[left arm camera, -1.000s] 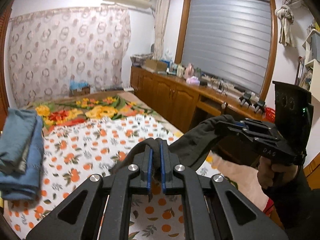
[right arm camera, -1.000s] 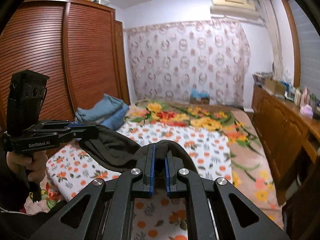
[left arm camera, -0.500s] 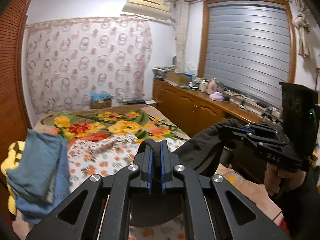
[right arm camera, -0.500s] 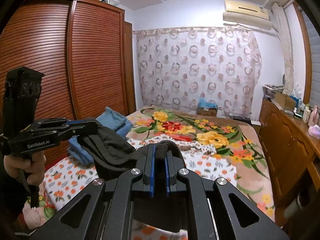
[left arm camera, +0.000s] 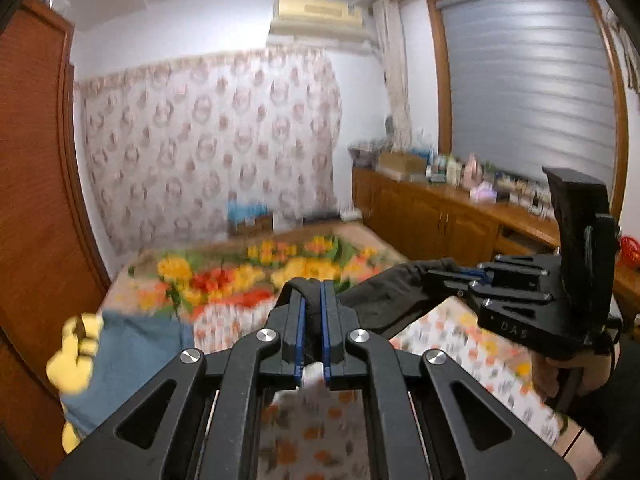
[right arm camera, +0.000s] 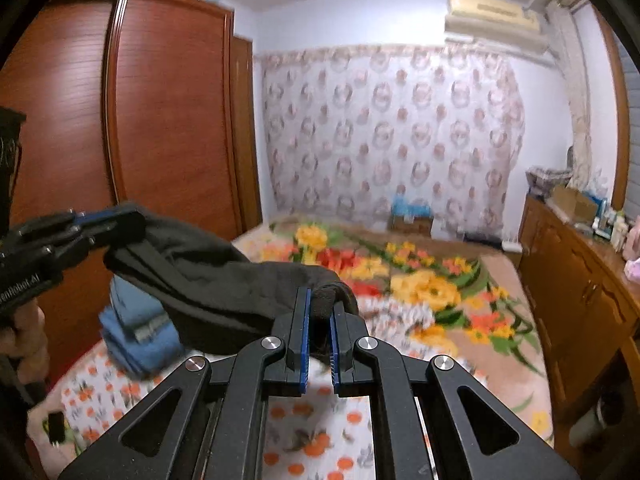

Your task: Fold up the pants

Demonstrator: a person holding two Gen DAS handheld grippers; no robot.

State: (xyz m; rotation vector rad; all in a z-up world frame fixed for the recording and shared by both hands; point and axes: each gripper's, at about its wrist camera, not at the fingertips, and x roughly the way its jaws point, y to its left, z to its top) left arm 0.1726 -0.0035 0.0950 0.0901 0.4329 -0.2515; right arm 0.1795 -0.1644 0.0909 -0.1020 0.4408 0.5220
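Left to right: folded blue clothes (right arm camera: 136, 332) stacked at the bed's (right arm camera: 420, 320) left edge, out of the working area. Left gripper (left arm camera: 313, 328) clenched on 1 edge of the dark pants (right arm camera: 224, 288); right gripper (right arm camera: 319, 328) clenched on another. Pants hang stretched between the 2 grippers, above the floral bed, not touching it from what shows. Likely reason: holding 2 points apart keeps the fabric taut and flat for laying down or folding over. Worktop (left arm camera: 460, 196) on the right is cluttered, unused.
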